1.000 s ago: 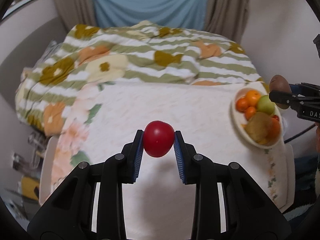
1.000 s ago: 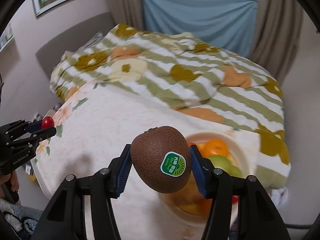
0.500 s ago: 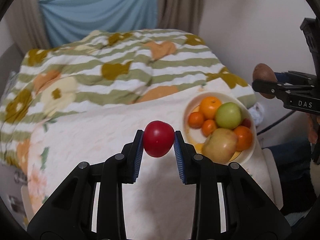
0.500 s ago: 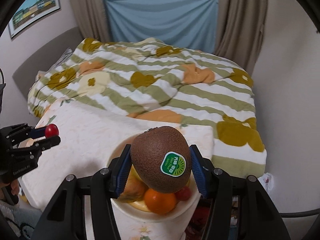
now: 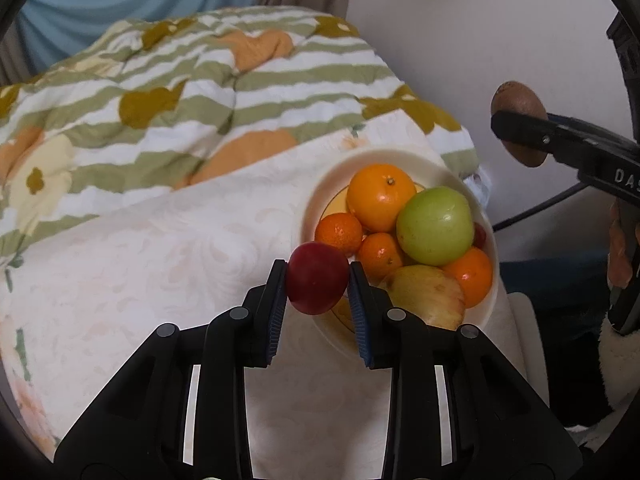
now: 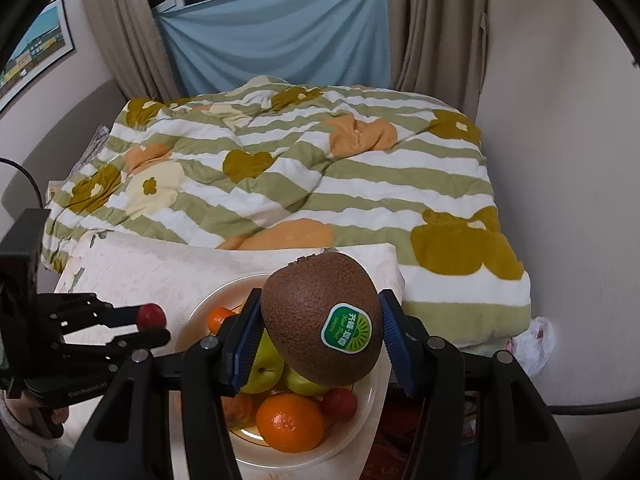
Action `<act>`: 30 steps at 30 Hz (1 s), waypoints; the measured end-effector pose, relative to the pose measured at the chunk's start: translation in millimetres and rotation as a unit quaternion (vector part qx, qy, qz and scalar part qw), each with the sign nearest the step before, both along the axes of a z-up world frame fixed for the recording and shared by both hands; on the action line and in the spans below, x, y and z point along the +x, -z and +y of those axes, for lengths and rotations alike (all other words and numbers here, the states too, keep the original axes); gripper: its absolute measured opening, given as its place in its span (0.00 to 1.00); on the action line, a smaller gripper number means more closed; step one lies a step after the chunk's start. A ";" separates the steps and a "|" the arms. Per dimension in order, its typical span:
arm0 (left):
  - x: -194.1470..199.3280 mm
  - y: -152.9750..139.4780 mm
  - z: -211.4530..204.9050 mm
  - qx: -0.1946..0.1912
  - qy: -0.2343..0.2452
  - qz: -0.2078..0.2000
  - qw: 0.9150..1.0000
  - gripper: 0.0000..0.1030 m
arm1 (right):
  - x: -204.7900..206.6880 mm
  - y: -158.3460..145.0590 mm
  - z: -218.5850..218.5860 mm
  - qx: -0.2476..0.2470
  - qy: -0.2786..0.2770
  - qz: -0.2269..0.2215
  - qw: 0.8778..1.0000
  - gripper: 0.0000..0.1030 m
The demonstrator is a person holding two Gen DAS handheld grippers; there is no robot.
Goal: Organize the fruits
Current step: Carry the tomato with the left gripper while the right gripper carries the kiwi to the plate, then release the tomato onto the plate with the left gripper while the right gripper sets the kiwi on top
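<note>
My left gripper (image 5: 318,282) is shut on a small red fruit (image 5: 318,283) and hangs just over the near-left rim of a cream bowl (image 5: 332,184). The bowl holds oranges (image 5: 380,196), a green apple (image 5: 435,230) and a yellowish apple (image 5: 428,296). My right gripper (image 6: 320,332) is shut on a brown kiwi (image 6: 316,316) with a green sticker, held above the same bowl (image 6: 200,308). In the left wrist view the kiwi (image 5: 516,100) and the right gripper's fingers (image 5: 560,140) appear at the right edge. The left gripper (image 6: 154,326) with the red fruit (image 6: 151,316) shows at the right wrist view's left.
The bowl sits at the far right end of a table under a pale floral cloth (image 5: 160,264). Behind it lies a bed with a green-striped flowered quilt (image 6: 304,176). A white wall (image 5: 460,40) and a cable (image 5: 536,208) are to the right. A hand (image 5: 622,252) grips the right tool.
The left gripper carried the red fruit rightward and down to the bowl's rim. The right gripper swung with the kiwi until it is over the bowl. Both grips stayed shut.
</note>
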State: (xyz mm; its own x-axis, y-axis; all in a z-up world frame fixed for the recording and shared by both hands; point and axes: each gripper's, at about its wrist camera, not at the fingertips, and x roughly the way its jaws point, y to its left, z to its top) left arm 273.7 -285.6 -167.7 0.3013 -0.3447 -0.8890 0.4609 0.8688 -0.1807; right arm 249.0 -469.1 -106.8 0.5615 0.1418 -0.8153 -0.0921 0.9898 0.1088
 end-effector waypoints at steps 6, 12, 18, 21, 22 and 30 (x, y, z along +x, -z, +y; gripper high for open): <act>5.4 8.9 -9.1 0.013 0.018 0.002 1.000 0.36 | 5.4 9.8 -4.6 0.004 0.012 0.011 1.000 0.51; 7.0 11.3 -12.6 0.025 0.028 0.003 0.999 0.37 | 7.8 11.0 -7.7 0.007 0.017 0.014 1.000 0.51; 5.7 8.1 -9.2 0.041 0.029 -0.010 0.999 0.98 | 9.5 8.7 -8.4 0.008 0.016 0.011 1.000 0.51; 2.8 -1.3 -0.1 0.023 0.017 -0.023 0.999 1.00 | 11.2 7.9 -8.6 0.009 0.013 0.011 1.000 0.51; 2.5 -2.6 0.9 0.027 0.015 -0.023 0.999 1.00 | 12.0 7.5 -8.7 0.009 0.011 0.011 1.000 0.51; -1.5 -16.1 17.7 0.039 -0.019 -0.035 0.998 1.00 | 28.6 11.1 -9.3 0.008 -0.030 0.023 0.999 0.51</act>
